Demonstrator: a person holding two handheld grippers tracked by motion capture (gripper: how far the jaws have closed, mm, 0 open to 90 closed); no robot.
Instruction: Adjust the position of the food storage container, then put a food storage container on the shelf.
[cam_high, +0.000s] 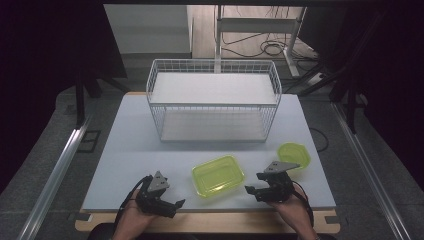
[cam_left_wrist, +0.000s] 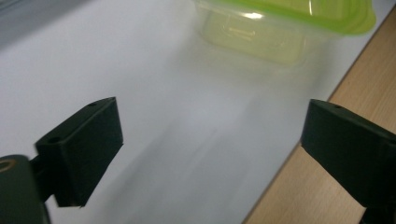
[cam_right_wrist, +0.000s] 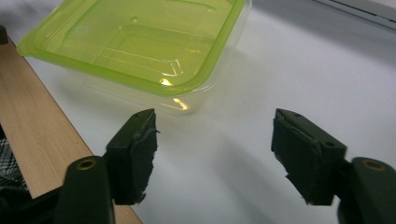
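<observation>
green tub (cam_high: 218, 175) lidded, near desk (cam_high: 130, 150) front edge, flanked by left gripper (cam_high: 176, 204) and right gripper (cam_high: 250, 189); both wide apart, empty, likely poised for two-sided lift toward basket (cam_high: 214, 102).

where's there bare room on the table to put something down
Free: the wide white strip left of the wire basket, down to the left gripper, and the band between the basket and the rectangular green container. Crowded: the front right, where the right gripper sits between that container and the small green container.
</observation>
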